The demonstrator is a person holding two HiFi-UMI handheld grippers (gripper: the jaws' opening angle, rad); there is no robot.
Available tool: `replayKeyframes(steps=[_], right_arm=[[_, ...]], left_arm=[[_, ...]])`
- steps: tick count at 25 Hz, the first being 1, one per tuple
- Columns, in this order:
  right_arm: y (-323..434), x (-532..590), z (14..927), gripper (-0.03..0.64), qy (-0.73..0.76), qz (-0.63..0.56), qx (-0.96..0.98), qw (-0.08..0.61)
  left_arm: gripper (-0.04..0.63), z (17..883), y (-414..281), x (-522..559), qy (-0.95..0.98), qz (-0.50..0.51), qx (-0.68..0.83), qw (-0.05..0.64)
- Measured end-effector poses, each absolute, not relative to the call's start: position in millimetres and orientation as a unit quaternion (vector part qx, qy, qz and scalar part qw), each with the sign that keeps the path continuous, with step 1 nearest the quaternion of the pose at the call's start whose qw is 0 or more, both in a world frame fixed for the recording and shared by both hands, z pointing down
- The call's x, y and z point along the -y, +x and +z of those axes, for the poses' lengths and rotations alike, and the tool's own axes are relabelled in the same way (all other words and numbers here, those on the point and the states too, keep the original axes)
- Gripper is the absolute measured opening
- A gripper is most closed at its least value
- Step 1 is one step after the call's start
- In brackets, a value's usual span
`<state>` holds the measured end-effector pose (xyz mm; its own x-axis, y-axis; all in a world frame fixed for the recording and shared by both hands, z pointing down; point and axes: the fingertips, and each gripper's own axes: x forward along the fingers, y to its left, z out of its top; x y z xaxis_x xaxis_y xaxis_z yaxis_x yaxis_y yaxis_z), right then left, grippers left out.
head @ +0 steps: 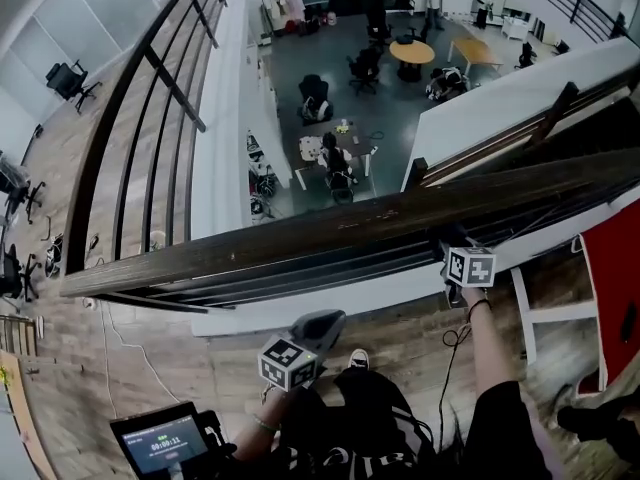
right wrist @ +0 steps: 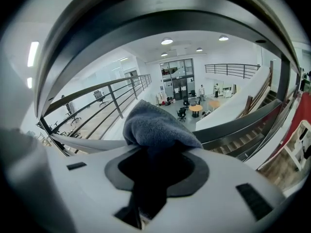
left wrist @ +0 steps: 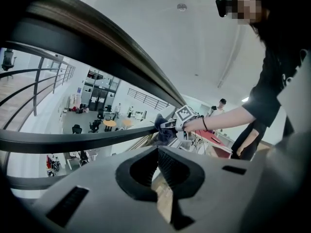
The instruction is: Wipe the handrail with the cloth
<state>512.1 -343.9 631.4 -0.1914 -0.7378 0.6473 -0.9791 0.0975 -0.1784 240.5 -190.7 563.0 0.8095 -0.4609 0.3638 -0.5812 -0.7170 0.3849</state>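
The only thing I can read is a timer, 00:01:11, on the small screen (head: 162, 444) by the person's left side; its finer print is too small

Head view looks down; all 3 share handrail (head: 350, 230)

- Open-plan office building, viewed from an upper wooden-floored gallery (head: 150, 363) edged by a dark handrail (head: 300, 243).
- Below: office chairs (head: 314, 98), a round table (head: 412, 52), people (head: 330, 156) at desks.
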Motion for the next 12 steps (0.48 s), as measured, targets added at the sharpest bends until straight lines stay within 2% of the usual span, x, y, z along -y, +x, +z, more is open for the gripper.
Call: replayKeyframes(steps=[7, 12], right_arm=[[603, 355, 595, 0.103, 0.651, 0.294, 0.665, 0.219], [685, 355, 636, 0.103, 0.677, 0.297, 0.634, 0.226]], left_arm=[[0.002, 528, 241, 193, 0.919, 0.141, 0.261, 0.259], [0.002, 573, 271, 191, 0.919, 0.154, 0.262, 0.253]])
